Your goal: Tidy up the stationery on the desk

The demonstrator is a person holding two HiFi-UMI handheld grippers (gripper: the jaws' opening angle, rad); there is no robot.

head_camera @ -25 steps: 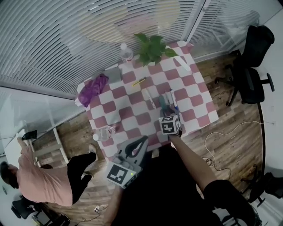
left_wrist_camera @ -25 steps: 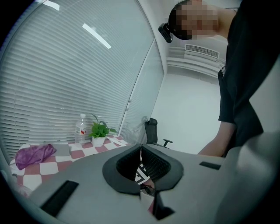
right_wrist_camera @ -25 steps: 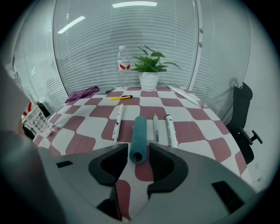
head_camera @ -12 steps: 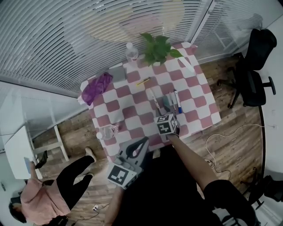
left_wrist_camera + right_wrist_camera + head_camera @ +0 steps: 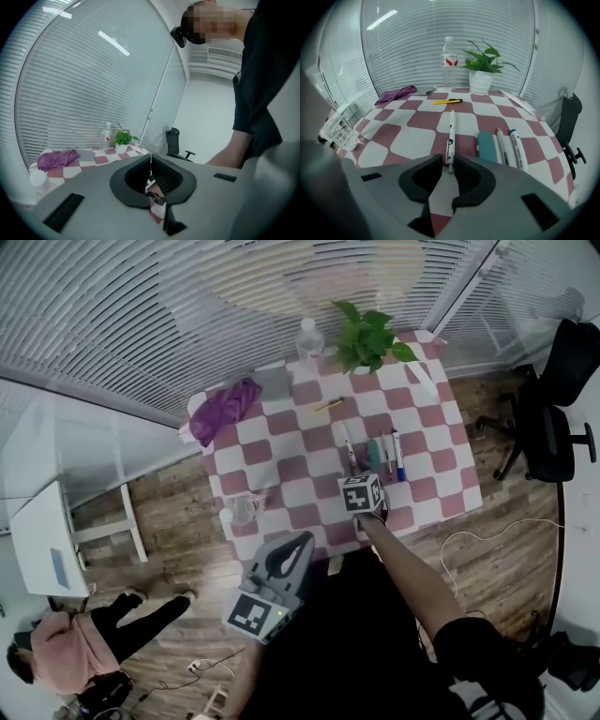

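Overhead, the checked surface (image 5: pixel 281 474) carries the stationery in a loose row toward its right half.

Left hand-held gripper (image 5: pixel 151 158): jaws pressed together along a thin seam, nothing between them. It is held low, off the near edge of the surface and well apart from all the stationery.

Right hand-held gripper (image 5: pixel 449 164): over the near edge of the surface and clearly the nearer of the two. Jaws are narrowly apart, not gripping.

White pen (image 5: pixel 451 136): lies flat on the surface, straight ahead of the right hand-held gripper. Long axis runs directly away from the jaws, nearly in line with the gap. Its near end sits just at the jaw tips, one jaw on each side. Judgement: the grip would fall on the very end of the pen unless the approach goes further forward.

Just right of the pen, roughly parallel to it: a teal eraser (image 5: pixel 488 146), then two markers (image 5: pixel 510 146). Yellow cutter (image 5: pixel 447 101) lies crosswise, further off.

Hard to make out:
- whether either jaw touches the pen end;
- in the head view, the marker cube covers the jaws and the pen's near end;
- print on the pen is too small to read.
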